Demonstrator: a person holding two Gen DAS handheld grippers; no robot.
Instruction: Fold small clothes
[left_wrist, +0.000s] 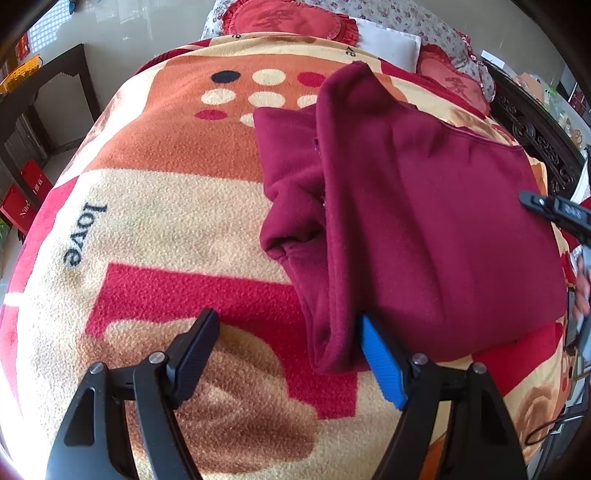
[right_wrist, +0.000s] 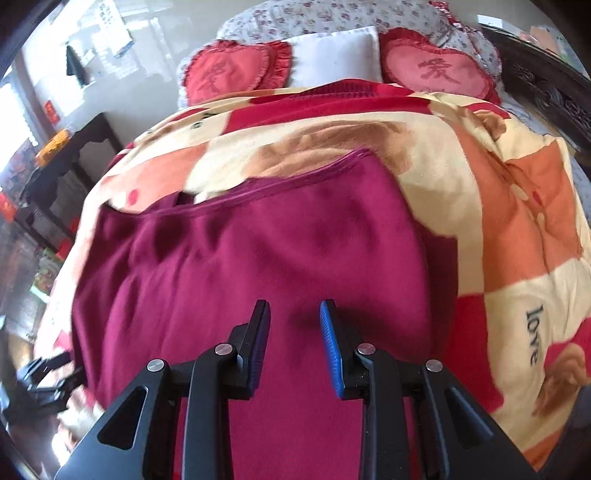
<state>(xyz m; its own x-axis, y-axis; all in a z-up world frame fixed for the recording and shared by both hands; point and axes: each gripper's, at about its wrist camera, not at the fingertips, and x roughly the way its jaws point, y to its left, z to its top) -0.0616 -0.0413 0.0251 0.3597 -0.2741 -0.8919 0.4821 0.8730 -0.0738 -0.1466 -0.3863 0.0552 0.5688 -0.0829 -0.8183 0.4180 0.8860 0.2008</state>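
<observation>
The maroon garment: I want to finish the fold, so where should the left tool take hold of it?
Grip the maroon garment at its near folded edge, which hangs as a loose doubled flap beside the left tool. Probably come in from the blanket side, low, since that edge lifts slightly off the blanket there.

Home bedroom, bed with patterned fleece blanket (left_wrist: 155, 206), heart-shaped cushions (right_wrist: 436, 70), white pillow (right_wrist: 332, 55), dark carved bedframe (left_wrist: 535, 136)

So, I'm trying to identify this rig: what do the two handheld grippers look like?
Both look identical. The left gripper and right gripper have matte black angular linkage arms with triangular cutouts and silver round pivot pins. Each carries one ribbed blue pad and one ribbed black pad. No sleeves show.
</observation>
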